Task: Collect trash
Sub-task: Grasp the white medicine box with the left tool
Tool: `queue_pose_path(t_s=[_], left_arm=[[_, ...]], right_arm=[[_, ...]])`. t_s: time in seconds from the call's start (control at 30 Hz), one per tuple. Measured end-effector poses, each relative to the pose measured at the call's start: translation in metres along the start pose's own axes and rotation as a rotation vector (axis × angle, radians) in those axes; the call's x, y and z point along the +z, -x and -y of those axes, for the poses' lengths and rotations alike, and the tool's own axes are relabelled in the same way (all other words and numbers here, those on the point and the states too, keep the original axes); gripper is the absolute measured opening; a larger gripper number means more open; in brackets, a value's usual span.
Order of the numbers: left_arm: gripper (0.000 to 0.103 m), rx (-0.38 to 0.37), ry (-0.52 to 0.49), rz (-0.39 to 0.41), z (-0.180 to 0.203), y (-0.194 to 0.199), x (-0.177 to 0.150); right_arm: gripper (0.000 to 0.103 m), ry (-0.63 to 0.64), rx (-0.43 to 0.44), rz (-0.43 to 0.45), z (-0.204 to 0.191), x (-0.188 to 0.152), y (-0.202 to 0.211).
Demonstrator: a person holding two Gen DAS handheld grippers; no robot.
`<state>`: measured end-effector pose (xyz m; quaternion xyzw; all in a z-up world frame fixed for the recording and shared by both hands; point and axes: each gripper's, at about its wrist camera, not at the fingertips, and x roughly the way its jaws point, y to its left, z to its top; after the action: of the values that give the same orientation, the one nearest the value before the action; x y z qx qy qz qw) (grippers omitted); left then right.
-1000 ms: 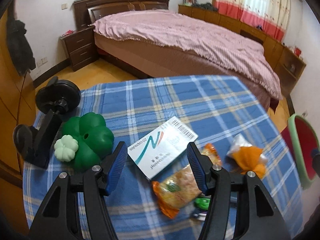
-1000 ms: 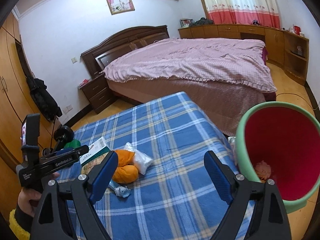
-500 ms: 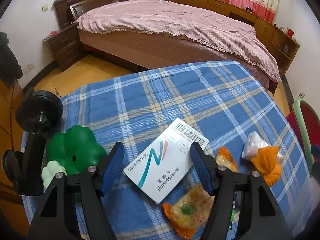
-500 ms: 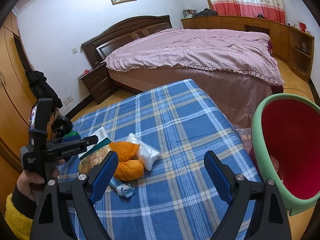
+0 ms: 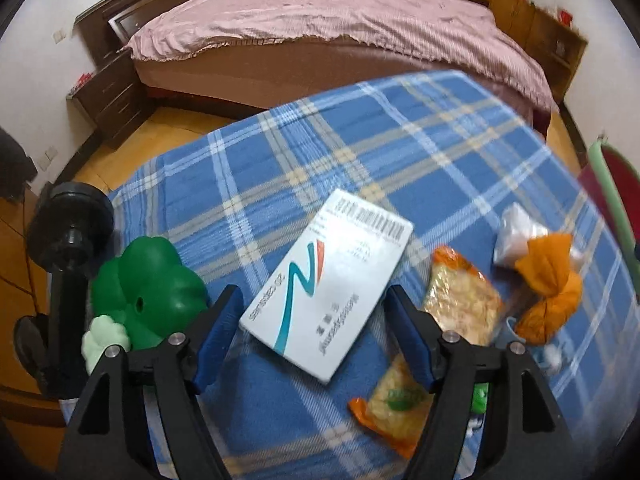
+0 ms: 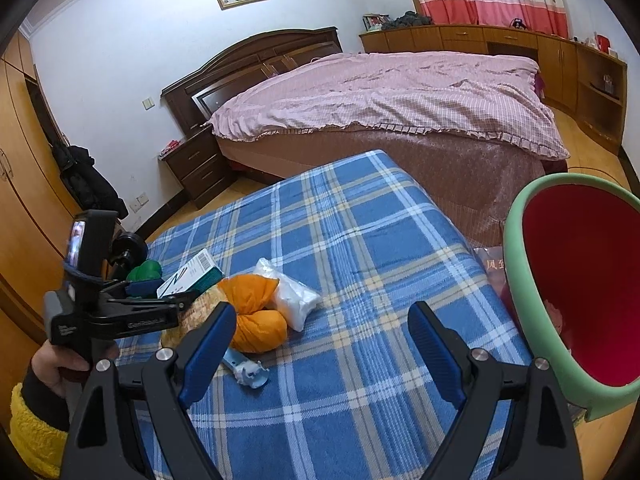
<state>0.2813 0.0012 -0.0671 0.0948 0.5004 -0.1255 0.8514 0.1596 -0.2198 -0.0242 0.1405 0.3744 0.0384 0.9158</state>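
Two tools, one job: my left tool (image 5: 314, 330) is opening its jaws over the medicine box (image 5: 328, 292), which lies flat on the bench (image 5: 360, 152), nothing pinched yet. The box's long axis runs diagonally across the gap. My right tool (image 6: 320, 344) hangs spread and empty beside the bin (image 6: 532, 312).

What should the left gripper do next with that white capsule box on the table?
Probably lower the left gripper a little more, then close. Its jaws are opening and already straddle the white capsule box, which lies flat on the plaid cloth, pads not yet touching. The bin waits at right.
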Motion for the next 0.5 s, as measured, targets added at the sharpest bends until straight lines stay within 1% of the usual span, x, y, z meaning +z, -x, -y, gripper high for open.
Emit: queue_pose_path(t_s=[0.07,0.1,0.17,0.27,0.37,0.5], left_arm=[[0.073,-0.044,0.062,-0.009,-0.008,-0.004,0.002],[0.071,-0.047,0.075,0.003,-0.009,-0.003,0.002],[0.07,-0.036,0.073,0.017,-0.008,-0.003,0.001],[0.069,-0.041,0.071,0.037,-0.005,0.0,-0.003],[0.069,-0.046,0.093,0.08,-0.003,0.013,-0.01],[0.069,-0.048,0.159,0.147,-0.003,0.036,-0.019]], right_arm=[[0.09,-0.004,0.001,-0.002,0.001,-0.001,0.0],[0.09,-0.004,0.001,-0.003,0.001,-0.002,0.0],[0.09,-0.002,0.0,-0.003,0.001,-0.002,0.0],[0.09,-0.003,0.001,-0.003,0.001,-0.002,0.0],[0.09,0.001,0.004,-0.006,-0.001,-0.003,0.0],[0.09,0.02,0.019,-0.021,-0.007,-0.004,-0.004]])
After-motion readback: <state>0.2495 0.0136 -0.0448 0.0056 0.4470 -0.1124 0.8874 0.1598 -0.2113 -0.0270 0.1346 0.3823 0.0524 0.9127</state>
